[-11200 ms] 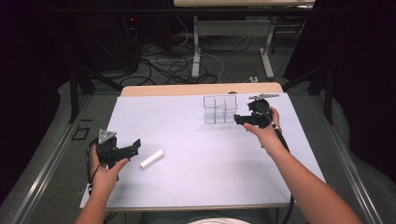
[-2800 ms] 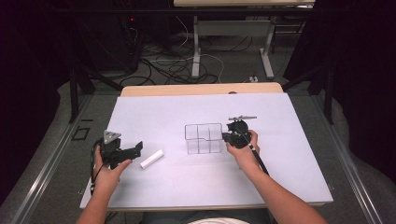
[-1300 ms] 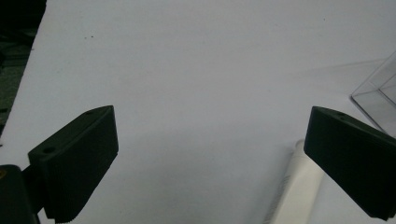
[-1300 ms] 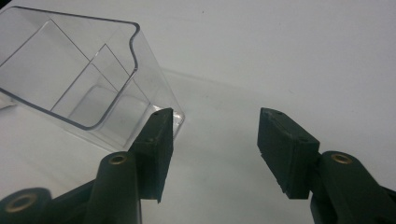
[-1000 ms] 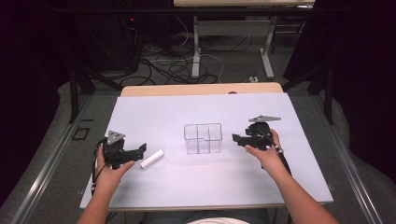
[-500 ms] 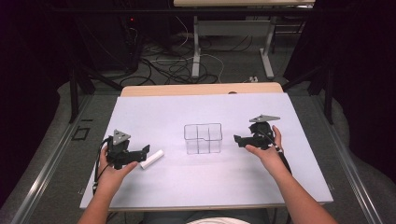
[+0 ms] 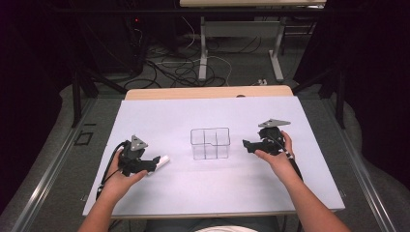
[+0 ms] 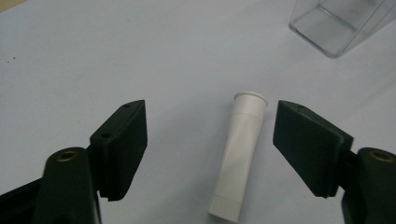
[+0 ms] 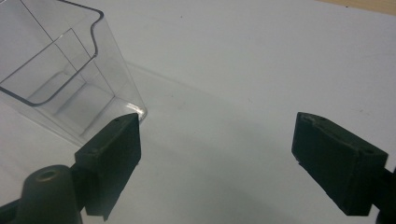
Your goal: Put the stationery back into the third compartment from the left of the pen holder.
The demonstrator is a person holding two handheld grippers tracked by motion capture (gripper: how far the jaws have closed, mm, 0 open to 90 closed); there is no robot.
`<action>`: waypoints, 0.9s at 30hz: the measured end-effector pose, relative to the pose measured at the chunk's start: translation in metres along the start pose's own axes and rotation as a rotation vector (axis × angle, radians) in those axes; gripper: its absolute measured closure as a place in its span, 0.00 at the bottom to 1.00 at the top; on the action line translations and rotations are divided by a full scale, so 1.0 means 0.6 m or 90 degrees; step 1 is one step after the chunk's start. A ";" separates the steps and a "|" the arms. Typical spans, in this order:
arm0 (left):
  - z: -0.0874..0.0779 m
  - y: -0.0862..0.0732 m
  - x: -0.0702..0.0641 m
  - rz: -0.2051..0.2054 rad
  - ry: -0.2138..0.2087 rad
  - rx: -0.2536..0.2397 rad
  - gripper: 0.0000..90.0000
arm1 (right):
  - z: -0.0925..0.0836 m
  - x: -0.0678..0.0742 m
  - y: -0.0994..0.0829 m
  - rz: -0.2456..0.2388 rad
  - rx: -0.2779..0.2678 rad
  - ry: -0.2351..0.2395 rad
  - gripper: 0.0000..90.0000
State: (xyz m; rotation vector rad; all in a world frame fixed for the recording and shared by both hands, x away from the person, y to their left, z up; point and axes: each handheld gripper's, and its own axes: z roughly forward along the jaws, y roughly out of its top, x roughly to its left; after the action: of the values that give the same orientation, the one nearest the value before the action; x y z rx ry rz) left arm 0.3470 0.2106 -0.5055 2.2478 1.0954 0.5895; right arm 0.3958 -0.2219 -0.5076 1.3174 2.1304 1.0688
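1. The person holds the left claw (image 7: 153, 165) low over the white counter (image 7: 212, 188), near its left front part. In the left gripper view the claw (image 8: 210, 140) has its jaws apart, and they have just been closing.
2. A white tube (image 8: 239, 154) lies flat on the counter between these two jaws. Neither pad touches it; a gap is visible on both sides, a smaller one on the right side.
3. The tube has a small flared rim at the far end, and this end points toward the clear box (image 8: 336, 23). In the high view the tube (image 7: 160, 161) sticks out a little past the left claw, well apart from the box.
4. The clear box (image 7: 210, 143) stands upright in the middle of the counter. Thin walls divide it inside into compartments, and its top is open.
5. The right claw (image 7: 247, 145) is just beside the right side of the box and points at it. In the right gripper view its jaws (image 9: 217, 163) stand wide apart with nothing between them; the left jaw is near the lower corner of the box (image 9: 60, 88), but I cannot tell if it touches.
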 end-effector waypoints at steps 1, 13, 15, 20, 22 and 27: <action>0.000 0.002 -0.002 0.014 0.002 0.013 0.32 | 0.001 0.000 0.000 0.003 0.001 0.002 0.17; 0.016 0.010 -0.007 0.042 -0.024 0.069 0.40 | 0.004 0.003 -0.002 -0.004 0.008 0.006 0.17; 0.017 0.014 -0.003 0.034 -0.042 0.081 0.42 | 0.002 0.002 -0.003 -0.005 0.007 0.005 0.18; 0.022 0.026 0.006 0.034 -0.076 0.110 0.46 | 0.002 0.000 -0.004 0.004 0.007 0.004 0.18; 0.025 0.029 0.010 0.038 -0.090 0.123 0.50 | 0.003 0.000 -0.004 0.002 0.009 0.007 0.18; 0.031 0.036 0.019 0.042 -0.108 0.145 0.54 | 0.002 -0.001 -0.004 0.012 0.013 0.008 0.18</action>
State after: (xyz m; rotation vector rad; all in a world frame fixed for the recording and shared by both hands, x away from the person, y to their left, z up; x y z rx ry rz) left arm 0.3767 0.2034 -0.5039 2.4851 1.0502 0.3052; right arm 0.3953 -0.2228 -0.5103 1.3458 2.1470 1.0694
